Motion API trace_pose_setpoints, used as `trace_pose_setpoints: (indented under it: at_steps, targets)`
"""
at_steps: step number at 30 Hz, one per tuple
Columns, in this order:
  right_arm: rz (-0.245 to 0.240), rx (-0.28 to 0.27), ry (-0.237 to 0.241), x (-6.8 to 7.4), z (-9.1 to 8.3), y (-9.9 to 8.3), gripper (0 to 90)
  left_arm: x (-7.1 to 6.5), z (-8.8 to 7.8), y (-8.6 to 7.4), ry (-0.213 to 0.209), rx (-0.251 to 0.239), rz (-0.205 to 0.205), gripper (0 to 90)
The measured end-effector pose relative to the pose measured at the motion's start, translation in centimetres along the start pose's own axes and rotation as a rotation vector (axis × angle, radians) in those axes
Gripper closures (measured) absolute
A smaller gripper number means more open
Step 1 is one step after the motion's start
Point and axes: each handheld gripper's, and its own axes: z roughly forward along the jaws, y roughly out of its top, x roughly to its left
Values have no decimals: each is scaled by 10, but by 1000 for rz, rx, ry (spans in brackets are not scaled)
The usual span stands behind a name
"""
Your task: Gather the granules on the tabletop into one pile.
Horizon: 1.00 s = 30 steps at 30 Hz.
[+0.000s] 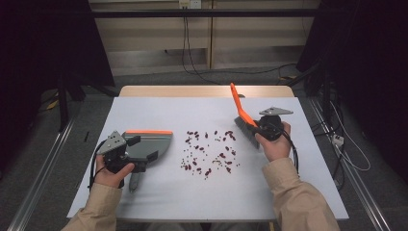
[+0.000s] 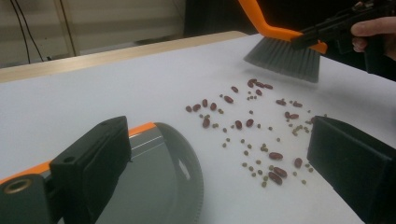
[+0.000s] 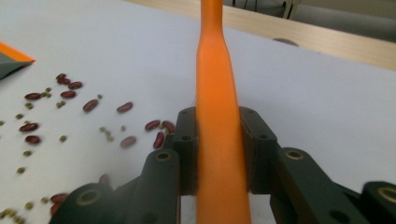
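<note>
Red beans and small green ones (image 1: 209, 150) lie scattered on the white table top (image 1: 159, 192). A grey dustpan (image 1: 153, 142) with an orange edge rests on the table left of them. My left gripper (image 1: 142, 148) is over its near part, open. In the left gripper view the left jaw stands above the dustpan (image 2: 159, 182) and the right jaw stands out over the table beyond the beans (image 2: 243, 123). My right gripper (image 1: 257, 127) is shut on the orange handle of a brush (image 3: 217, 93). Its grey bristles (image 2: 285, 56) hang just right of the beans.
The table top's far wooden edge (image 1: 207, 90) runs behind the brush. Cables (image 1: 192, 57) lie on the floor past the table. Bare table surface lies in front of the beans and at the far left.
</note>
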Motion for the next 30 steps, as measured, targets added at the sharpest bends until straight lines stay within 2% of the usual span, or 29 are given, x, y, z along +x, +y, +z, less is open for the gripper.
trace_pose_setpoints:
  at_steps: [7,10,12,17,22,24,30]
  targets:
    - [-70,-13,4,2,30,9,713,3,-2,-3,3,5,-13,61]
    - [-152,11,-18,4,42,10,713,5,-3,-5,5,9,-16,61]
    - [-155,6,-1,5,45,10,713,7,-3,-5,3,9,-19,61]
    - [-218,31,20,15,45,11,713,7,-4,-5,11,8,-21,61]
    - [-223,34,57,23,41,9,713,6,-4,-5,8,7,-18,61]
    - [-251,38,58,27,40,9,713,6,-4,-5,13,7,-17,61]
    - [-281,37,79,39,36,6,713,6,-4,-5,11,6,-15,62]
